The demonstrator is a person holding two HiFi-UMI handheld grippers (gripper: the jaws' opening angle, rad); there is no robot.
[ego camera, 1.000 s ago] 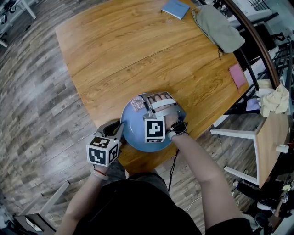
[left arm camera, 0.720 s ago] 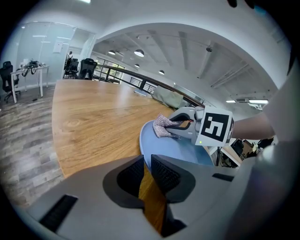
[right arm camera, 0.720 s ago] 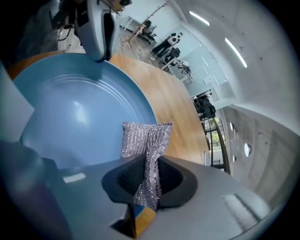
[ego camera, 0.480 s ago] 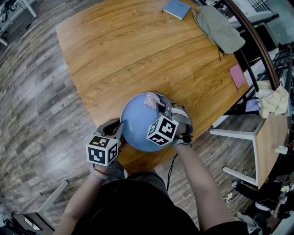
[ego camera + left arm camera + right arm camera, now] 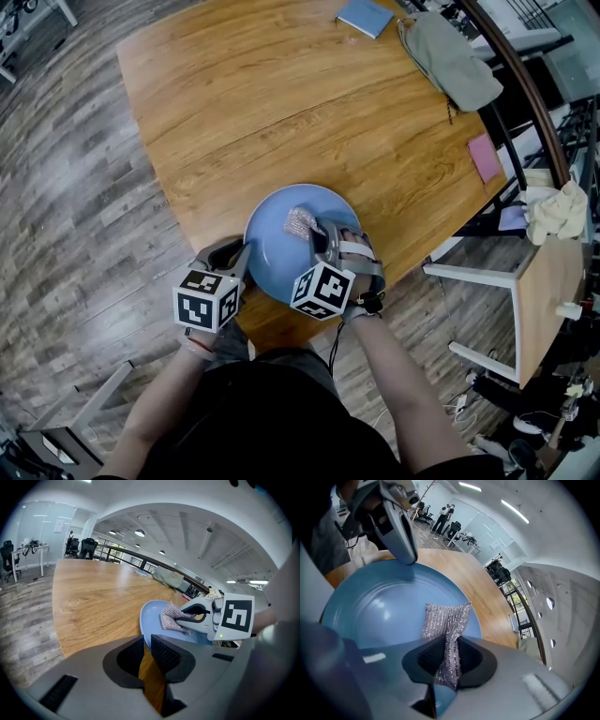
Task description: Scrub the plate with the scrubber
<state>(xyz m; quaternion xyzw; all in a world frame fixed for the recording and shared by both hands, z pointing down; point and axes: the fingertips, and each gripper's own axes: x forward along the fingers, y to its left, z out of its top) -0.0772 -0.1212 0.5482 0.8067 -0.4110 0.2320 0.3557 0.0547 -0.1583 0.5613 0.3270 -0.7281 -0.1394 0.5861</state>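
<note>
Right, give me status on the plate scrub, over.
Left gripper shut on plate rim. Right gripper shut on scrubber, scrubber against plate face. Nothing in the way.

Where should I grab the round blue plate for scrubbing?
The blue plate's thin rim at near left, coming from the wooden table's edge, as the left gripper does: it fits between jaws, clear of the silvery mesh scrubber in the right gripper.

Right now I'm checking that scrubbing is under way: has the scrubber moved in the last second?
Yes. The scrubber in the right gripper has slid from the blue plate's far rim toward its middle.
</note>
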